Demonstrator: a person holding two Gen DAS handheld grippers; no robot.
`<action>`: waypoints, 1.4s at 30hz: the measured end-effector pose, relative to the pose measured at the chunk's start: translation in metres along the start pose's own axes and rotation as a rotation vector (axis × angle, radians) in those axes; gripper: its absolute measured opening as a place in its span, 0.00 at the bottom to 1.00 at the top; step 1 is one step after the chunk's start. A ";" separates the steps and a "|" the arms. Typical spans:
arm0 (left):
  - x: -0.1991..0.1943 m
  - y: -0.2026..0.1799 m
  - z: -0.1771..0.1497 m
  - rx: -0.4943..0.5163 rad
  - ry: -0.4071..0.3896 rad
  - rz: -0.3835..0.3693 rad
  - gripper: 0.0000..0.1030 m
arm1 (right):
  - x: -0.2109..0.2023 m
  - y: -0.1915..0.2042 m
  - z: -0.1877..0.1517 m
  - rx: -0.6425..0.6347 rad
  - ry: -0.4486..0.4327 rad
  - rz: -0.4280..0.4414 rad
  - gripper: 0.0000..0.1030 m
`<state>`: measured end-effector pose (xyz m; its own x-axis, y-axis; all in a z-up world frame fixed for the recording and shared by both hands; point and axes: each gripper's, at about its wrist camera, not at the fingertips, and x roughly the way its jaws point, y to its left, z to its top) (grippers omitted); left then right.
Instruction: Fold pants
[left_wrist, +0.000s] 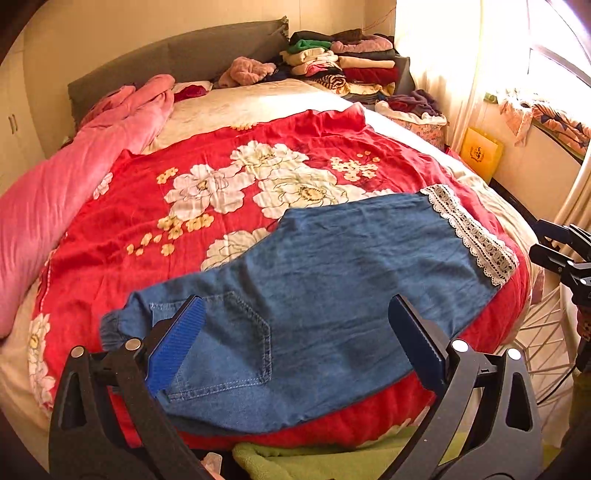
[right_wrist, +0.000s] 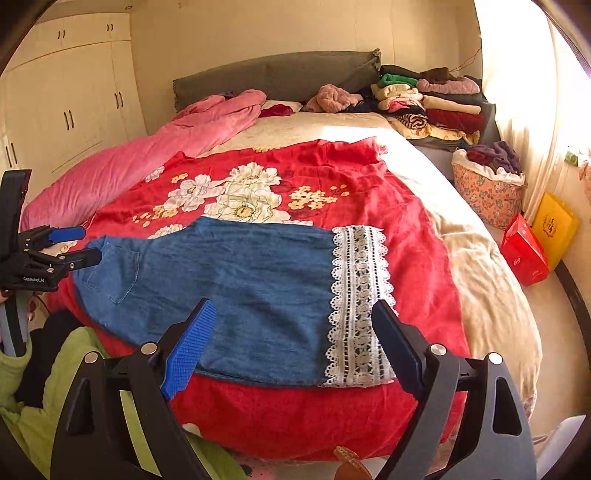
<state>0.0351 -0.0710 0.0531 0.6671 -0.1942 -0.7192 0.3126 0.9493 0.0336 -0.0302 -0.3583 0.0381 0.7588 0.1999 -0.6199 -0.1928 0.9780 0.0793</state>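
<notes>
My two grippers, left and right, hang spread wide and empty over the blue denim pants lying flat on the red flowered cover, soft and light cloth, best pinched at the lace hem and waist.

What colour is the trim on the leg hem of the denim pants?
White openwork lace trim on the blue denim pants, clearest in the right wrist view.

Red floral cover on bed, pink quilt left; folded clothes stack by headboard.
</notes>
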 end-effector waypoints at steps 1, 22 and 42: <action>0.000 -0.002 0.002 0.005 -0.003 -0.003 0.91 | -0.002 -0.002 0.000 0.003 -0.004 -0.006 0.83; 0.028 -0.063 0.044 0.111 -0.012 -0.045 0.91 | -0.004 -0.042 -0.021 0.085 0.001 -0.062 0.83; 0.133 -0.129 0.093 0.301 0.111 -0.188 0.90 | 0.049 -0.063 -0.041 0.207 0.141 -0.053 0.83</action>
<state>0.1468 -0.2420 0.0174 0.5073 -0.3146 -0.8023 0.6183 0.7814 0.0845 -0.0068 -0.4125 -0.0292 0.6673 0.1516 -0.7292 -0.0124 0.9812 0.1927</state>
